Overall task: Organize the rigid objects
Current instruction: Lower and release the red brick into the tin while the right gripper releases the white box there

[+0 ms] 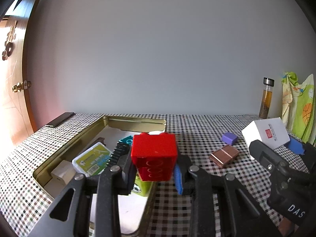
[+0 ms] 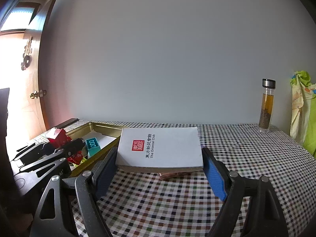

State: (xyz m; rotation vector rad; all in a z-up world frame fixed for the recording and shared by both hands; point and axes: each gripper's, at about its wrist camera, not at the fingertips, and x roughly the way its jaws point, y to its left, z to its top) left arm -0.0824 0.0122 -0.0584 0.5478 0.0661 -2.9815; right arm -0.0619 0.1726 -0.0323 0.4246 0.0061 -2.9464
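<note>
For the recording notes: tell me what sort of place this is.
Probably a room in a home: a table with a checked cloth against a plain wall, a wooden door with a brass knob, and a tea bottle.

The white box (image 2: 160, 148), mid-frame, reads "The Oriental Club" beside Chinese characters and a red seal. At lower right, the other gripper (image 1: 292, 203) shows "DAS", possibly cut off.

Each tool, the left tool (image 1: 155, 169) and the right tool (image 2: 160, 169), is a black scissor-like linkage with silver rivets, triangular cut-outs and blue ribbed pads, one body carrying white "DAS" lettering.
</note>
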